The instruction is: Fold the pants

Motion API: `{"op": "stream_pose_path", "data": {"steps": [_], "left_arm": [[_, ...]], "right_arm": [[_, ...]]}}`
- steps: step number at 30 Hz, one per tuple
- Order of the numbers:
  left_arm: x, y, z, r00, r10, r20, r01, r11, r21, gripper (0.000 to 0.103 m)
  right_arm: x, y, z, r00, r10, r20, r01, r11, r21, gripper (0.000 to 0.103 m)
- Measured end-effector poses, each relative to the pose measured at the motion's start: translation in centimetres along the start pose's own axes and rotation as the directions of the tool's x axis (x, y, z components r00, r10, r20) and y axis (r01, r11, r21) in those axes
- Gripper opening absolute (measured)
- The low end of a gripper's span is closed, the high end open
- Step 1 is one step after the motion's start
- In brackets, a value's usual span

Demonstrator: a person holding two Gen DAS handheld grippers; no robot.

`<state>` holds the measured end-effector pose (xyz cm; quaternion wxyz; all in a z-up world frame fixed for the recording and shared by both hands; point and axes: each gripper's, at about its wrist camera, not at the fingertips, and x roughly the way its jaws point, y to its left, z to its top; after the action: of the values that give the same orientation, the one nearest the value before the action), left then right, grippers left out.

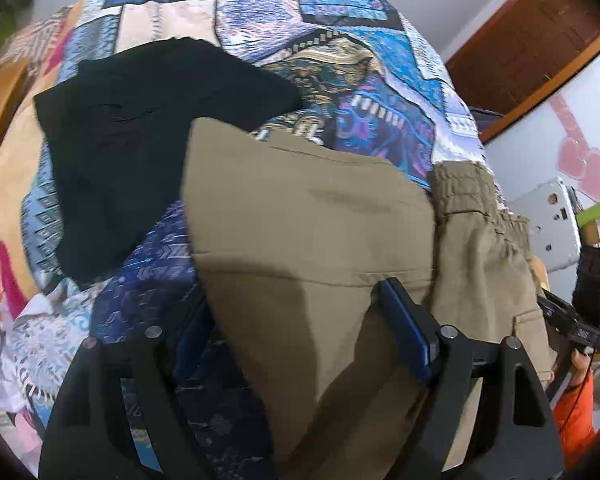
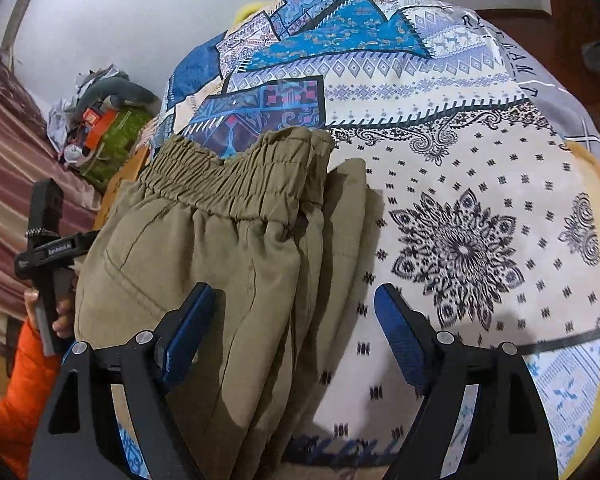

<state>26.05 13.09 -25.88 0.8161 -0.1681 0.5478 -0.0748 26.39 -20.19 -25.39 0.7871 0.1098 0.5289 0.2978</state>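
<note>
Khaki pants (image 1: 308,232) lie folded on a patterned bedspread (image 1: 340,20). Their elastic waistband (image 2: 236,184) shows at the far end in the right wrist view, and the folded legs (image 2: 340,220) lie stacked to its right. My left gripper (image 1: 296,316) is open, jaws spread wide over the folded khaki cloth, with nothing clamped. My right gripper (image 2: 296,320) is open too, jaws spread astride the near edge of the pants (image 2: 204,272). The left gripper's body (image 2: 48,248) shows at the left of the right wrist view.
A folded black garment (image 1: 140,140) lies on the bed beyond and left of the khaki pants. A pile of clothes and a green bag (image 2: 112,136) sit off the bed at the left. A wooden door (image 1: 532,52) and a white box (image 1: 552,224) stand at the right.
</note>
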Motion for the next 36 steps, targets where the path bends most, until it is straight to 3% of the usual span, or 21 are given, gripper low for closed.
{"op": "stream_pose_path", "data": {"steps": [5, 8, 10, 14, 16, 19, 23, 27, 36], "left_arm": [[-0.1, -0.6, 0.3, 1.000, 0.018, 0.018, -0.018, 1.000, 0.018, 0.068], [-0.4, -0.8, 0.4, 0.998, 0.051, 0.032, -0.052, 0.998, 0.023, 0.054], [-0.8, -1.0, 0.3, 0.996, 0.081, 0.042, -0.082, 0.996, 0.029, 0.040], [-1.3, -1.1, 0.2, 0.991, 0.116, 0.059, -0.119, 0.992, 0.045, 0.025], [-1.9, -1.2, 0.3, 0.987, 0.144, 0.074, -0.148, 0.988, 0.052, 0.013], [-3.1, -1.3, 0.4, 0.982, 0.154, 0.106, -0.162, 0.985, 0.063, 0.004], [-5.9, -2.0, 0.5, 0.969, 0.164, 0.182, -0.186, 0.977, 0.106, 0.003], [-9.5, -2.6, 0.9, 0.933, 0.211, 0.290, -0.260, 0.955, 0.142, 0.003], [-15.7, 1.3, 4.9, 0.867, 0.265, 0.421, -0.312, 0.949, 0.046, 0.003]], "right_arm": [[0.1, 0.4, 0.5, 1.000, 0.024, 0.002, -0.024, 1.000, -0.015, 0.052], [0.1, 0.6, 0.8, 1.000, 0.028, 0.008, -0.028, 1.000, -0.006, 0.034], [0.1, 0.9, 1.0, 1.000, 0.020, 0.012, -0.020, 1.000, -0.016, 0.029], [-0.3, 2.2, 1.7, 0.999, -0.002, 0.035, 0.004, 0.998, -0.068, 0.017], [-0.8, 3.2, 2.1, 0.998, -0.010, 0.058, 0.016, 0.994, -0.108, 0.015], [-1.5, 5.0, 2.9, 0.996, -0.021, 0.090, 0.036, 0.984, -0.176, 0.014], [-2.2, 7.3, 4.4, 0.994, -0.013, 0.112, 0.042, 0.966, -0.257, 0.013], [-2.2, 9.7, 6.1, 0.991, 0.003, 0.137, 0.041, 0.946, -0.321, 0.012], [-0.6, 15.5, 11.8, 0.977, 0.073, 0.202, 0.017, 0.912, -0.410, 0.012]]}}
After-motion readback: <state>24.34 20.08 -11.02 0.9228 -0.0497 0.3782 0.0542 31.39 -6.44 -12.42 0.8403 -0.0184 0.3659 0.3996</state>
